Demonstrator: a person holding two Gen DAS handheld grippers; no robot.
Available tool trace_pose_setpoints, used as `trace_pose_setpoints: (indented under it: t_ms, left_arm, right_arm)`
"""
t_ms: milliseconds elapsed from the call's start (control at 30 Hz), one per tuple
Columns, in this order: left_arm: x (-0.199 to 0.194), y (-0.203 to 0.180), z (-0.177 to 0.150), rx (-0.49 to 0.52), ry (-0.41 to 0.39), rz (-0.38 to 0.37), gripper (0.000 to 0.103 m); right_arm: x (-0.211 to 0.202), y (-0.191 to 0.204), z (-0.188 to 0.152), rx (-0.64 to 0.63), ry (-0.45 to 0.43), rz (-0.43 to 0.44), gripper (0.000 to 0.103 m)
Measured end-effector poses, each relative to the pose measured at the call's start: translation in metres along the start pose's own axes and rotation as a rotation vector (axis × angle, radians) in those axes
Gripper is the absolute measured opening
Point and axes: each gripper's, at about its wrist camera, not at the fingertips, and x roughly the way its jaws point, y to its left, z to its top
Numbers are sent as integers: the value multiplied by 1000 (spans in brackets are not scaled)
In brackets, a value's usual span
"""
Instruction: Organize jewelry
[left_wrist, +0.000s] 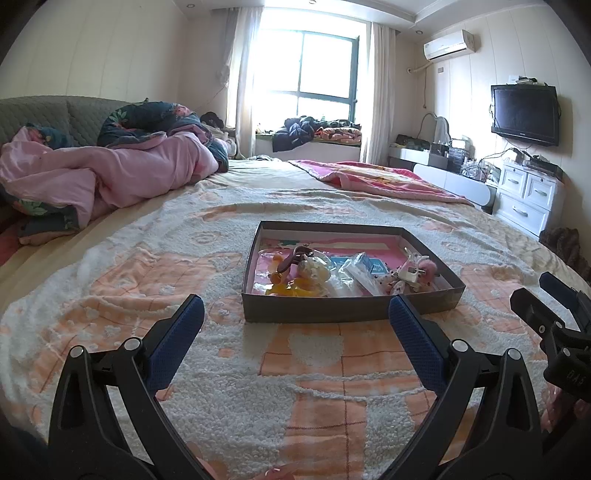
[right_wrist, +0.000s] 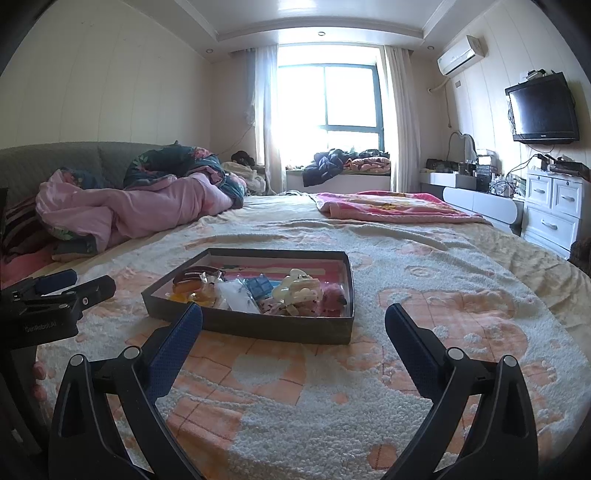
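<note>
A shallow dark cardboard tray (left_wrist: 351, 306) is seen resting on a bed (left_wrist: 258, 369) spread with a peach-and-white fleece blanket (right_wrist: 424, 332). Hair clips (right_wrist: 299, 291), small plastic packets (left_wrist: 354, 273) and an orange piece (left_wrist: 291, 288) are heaped inside it. The left claw (left_wrist: 295, 314) and right claw (right_wrist: 293, 325) are held wide open and empty, just short of the tray.

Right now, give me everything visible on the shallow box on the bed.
The shallow box is a dark grey, low-walled open tray, cardboard by its look, with a pink printed floor. It lies flat on the fleecy peach-and-white bedspread, ahead of both open hand-held grippers, untouched by either. Inside lies a loose jumble: cream hair claw, pink fluffy piece, clear plastic bags, amber pieces.
</note>
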Motion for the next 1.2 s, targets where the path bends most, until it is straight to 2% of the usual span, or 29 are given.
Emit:
trace_pose_setpoints:
  t_ms: [1200]
  left_arm:
    - [2, -1, -1, 2, -1, 2, 92]
  right_arm:
    - [-1, -2, -1, 4, 3, 1, 97]
